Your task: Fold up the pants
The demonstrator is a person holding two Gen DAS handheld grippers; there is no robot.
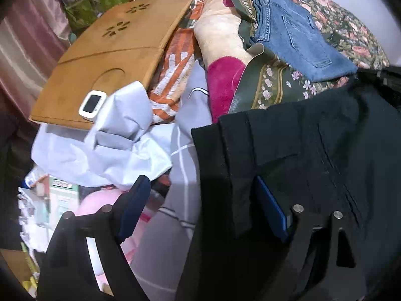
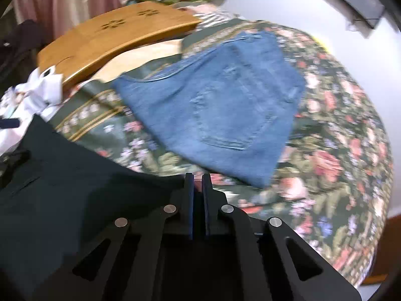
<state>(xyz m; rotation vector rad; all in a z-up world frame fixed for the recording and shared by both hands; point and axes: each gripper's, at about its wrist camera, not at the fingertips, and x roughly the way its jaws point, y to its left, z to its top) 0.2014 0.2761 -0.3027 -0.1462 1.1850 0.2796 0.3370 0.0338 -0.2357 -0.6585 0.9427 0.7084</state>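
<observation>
Left wrist view
Left hand-held gripper [image 1: 205, 205]: released, jaws spread wide, pointing steeply down.
Its fingers: one blue pad [image 1: 134, 207] hangs over the pale clutter; the other lies on the black pants, near their left edge.
Black pants [image 1: 288, 155]: spread flat on the bed, filling the lower right of the view.
Blue jeans [image 1: 295, 35]: folded, lying farther back on the floral bedspread [image 1: 351, 27].
Wooden board [image 1: 105, 57]: at the upper left, a small white device [image 1: 92, 104] on its near edge.
White cloth [image 1: 112, 150]: crumpled just below the board.

Right wrist view
Right hand-held gripper [image 2: 198, 183]: clenched, pads close together at the black pants' right edge; whether cloth is pinched between them cannot be told.
Black pants [image 2: 62, 188]: at the lower left, on the bedspread.
Blue jeans [image 2: 220, 110]: folded, centre, apart from the black pants.
</observation>
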